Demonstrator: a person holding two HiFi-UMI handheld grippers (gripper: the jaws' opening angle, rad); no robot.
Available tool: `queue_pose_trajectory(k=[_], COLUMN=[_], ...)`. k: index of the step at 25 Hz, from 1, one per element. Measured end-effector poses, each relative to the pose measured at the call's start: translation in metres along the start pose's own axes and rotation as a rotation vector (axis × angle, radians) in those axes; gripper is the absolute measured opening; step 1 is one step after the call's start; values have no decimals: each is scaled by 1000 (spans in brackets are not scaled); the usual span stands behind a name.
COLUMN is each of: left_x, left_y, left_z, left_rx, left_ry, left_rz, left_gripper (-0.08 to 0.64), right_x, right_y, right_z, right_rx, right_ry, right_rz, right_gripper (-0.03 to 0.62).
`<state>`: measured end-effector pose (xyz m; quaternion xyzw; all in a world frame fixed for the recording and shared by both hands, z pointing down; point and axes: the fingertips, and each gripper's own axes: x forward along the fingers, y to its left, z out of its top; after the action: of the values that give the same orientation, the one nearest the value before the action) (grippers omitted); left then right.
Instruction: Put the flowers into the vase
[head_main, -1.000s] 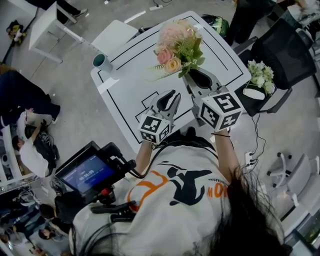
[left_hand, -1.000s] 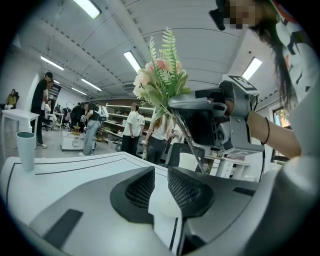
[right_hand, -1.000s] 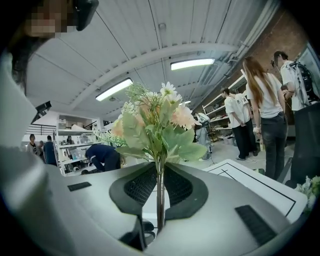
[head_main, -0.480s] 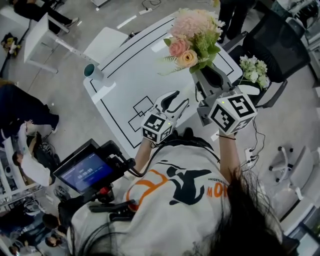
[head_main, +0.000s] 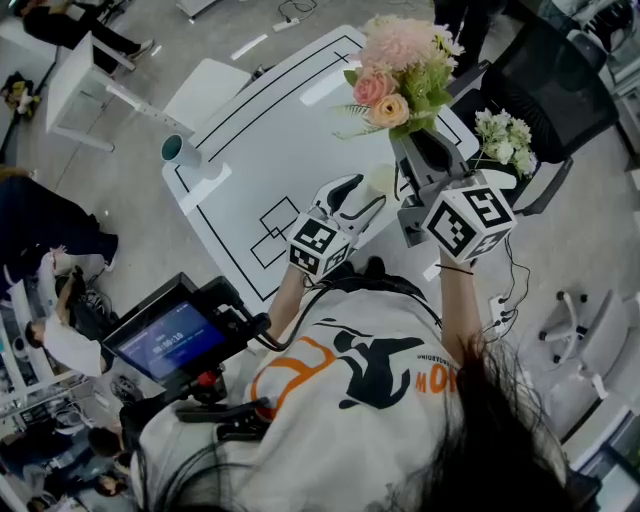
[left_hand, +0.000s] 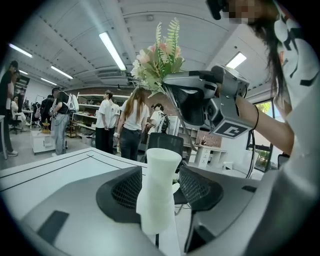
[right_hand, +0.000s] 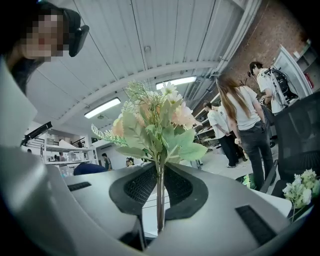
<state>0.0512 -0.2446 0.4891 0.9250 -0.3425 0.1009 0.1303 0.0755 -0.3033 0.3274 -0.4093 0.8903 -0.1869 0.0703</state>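
Left gripper (left_hand: 160, 192): just swung wide from nearly closed and slid across the table (head_main: 250, 140) to bracket the white vase (left_hand: 159, 172), pads clear of it, nothing pinched yet. Upright near the table's edge, that vase, mouth facing up. Right gripper (right_hand: 159, 187): clamped on the stems of the flowers (right_hand: 156, 120), carried higher and farther across than a second ago, blooms up, held above and beyond the vase mouth. Probably a setup for steadying the vase first, then lowering the stems in. Farther off, by a dark chair, a second white bunch (head_main: 505, 135), untouched.
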Motion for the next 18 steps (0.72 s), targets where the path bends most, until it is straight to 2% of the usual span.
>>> queue_pose_trajectory(k=[11,15,18], left_x=[12,14,16], left_y=[-4,-4,-4], left_z=[2,2,1], left_rx=[17,22,19], left_ry=[11,13,11], left_rz=[-15,-14,-14], left_gripper=[227,227,227], right_x=[7,11,13], right_y=[-8,-3,-3], right_z=[2,-1,-10], right_rx=[-5,-24,-26], right_ry=[-79,-126,-124], right_rz=[55,121,144], right_gripper=[52,52,52])
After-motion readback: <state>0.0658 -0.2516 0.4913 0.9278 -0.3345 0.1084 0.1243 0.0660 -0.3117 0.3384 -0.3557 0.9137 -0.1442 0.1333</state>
